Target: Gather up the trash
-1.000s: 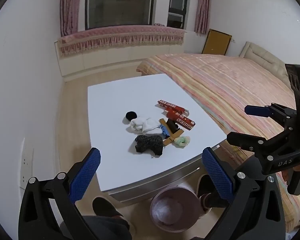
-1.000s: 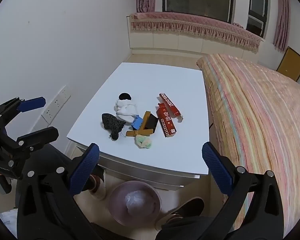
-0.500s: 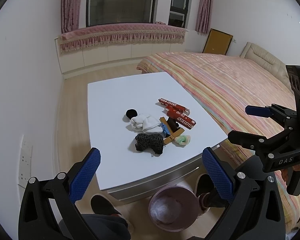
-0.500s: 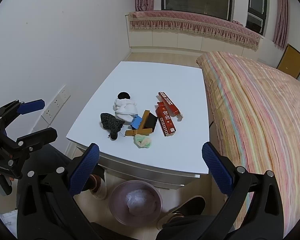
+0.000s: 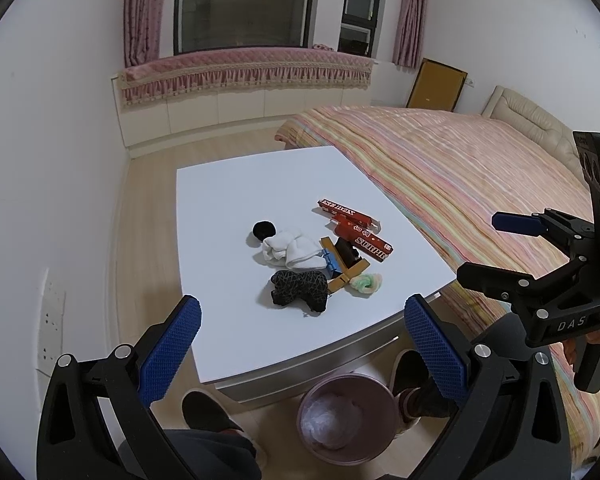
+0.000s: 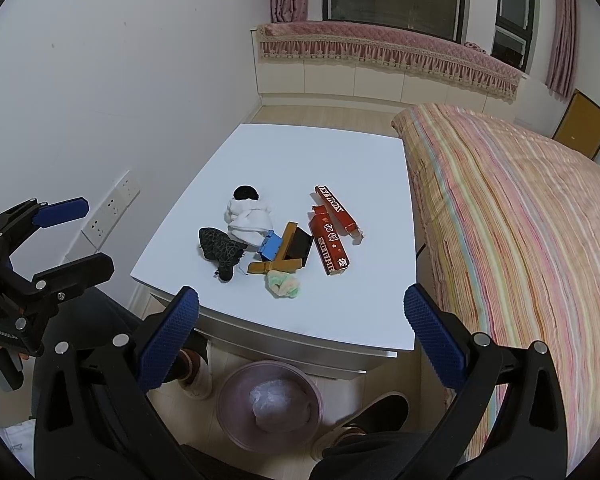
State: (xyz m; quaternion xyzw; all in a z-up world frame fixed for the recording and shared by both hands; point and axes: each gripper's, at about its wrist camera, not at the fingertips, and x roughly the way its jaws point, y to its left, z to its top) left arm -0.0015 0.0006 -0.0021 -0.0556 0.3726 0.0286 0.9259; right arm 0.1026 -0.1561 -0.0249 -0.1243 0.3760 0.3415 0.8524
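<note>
A heap of items lies on the white table (image 5: pixel 240 192) (image 6: pixel 300 152): two red cartons (image 5: pixel 360 236) (image 6: pixel 330 246), a white cloth bundle (image 5: pixel 290 250) (image 6: pixel 250 220), a black netted wad (image 5: pixel 298 288) (image 6: pixel 220 246), a black round lump (image 5: pixel 263 230), brown sticks (image 6: pixel 284 258), a blue piece (image 6: pixel 270 248) and a pale green wad (image 5: pixel 365 283) (image 6: pixel 283 285). A pink bin (image 5: pixel 344 420) (image 6: pixel 274 404) stands on the floor below the table's near edge. My left gripper (image 5: pixel 300 344) and right gripper (image 6: pixel 300 328) hover open above that edge, both empty.
A bed with a striped cover (image 5: pixel 480 184) (image 6: pixel 520 220) runs along the table's right side. A white wall with sockets (image 5: pixel 52 320) (image 6: pixel 112 208) is on the left. The person's feet (image 5: pixel 208 408) (image 6: pixel 376 412) flank the bin. A cushioned window bench (image 5: pixel 244 68) lies beyond.
Both grippers have drifted slightly, so the table and heap shift a little in view. Nothing on the table has moved and both grippers stay open.
</note>
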